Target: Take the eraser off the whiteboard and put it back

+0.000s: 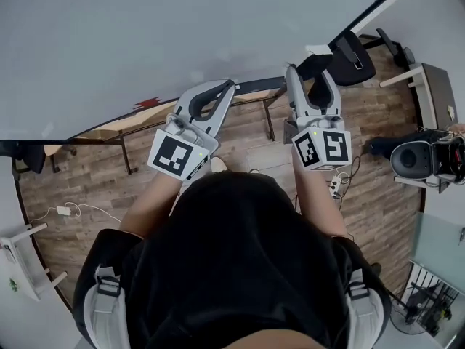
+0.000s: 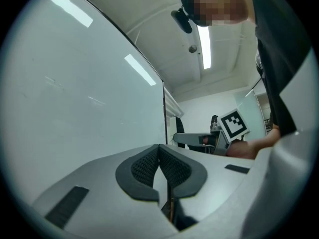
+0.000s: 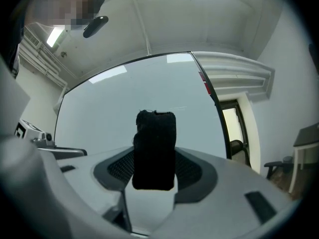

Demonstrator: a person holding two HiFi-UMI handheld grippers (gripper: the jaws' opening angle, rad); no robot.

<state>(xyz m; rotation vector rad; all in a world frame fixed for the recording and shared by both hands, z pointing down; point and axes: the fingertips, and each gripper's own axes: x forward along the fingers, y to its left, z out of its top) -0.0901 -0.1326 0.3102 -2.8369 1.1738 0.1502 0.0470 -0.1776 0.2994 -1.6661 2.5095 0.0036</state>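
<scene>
The whiteboard [image 2: 75,83] is smooth and glossy, mirroring the ceiling lights. The eraser [image 3: 154,151] looks like matt black felt, fuzzy along its top edge. The left gripper [image 2: 160,166] and right gripper [image 3: 155,176] have matt grey plastic shells, and their jaws carry dark, finely ribbed, rubbery pads [image 2: 144,168]. The floor [image 1: 240,147] is wood-look planking.

Black eraser [image 3: 154,148] stands upright, clamped in the right tool [image 3: 155,172] before the whiteboard [image 3: 124,98].
</scene>
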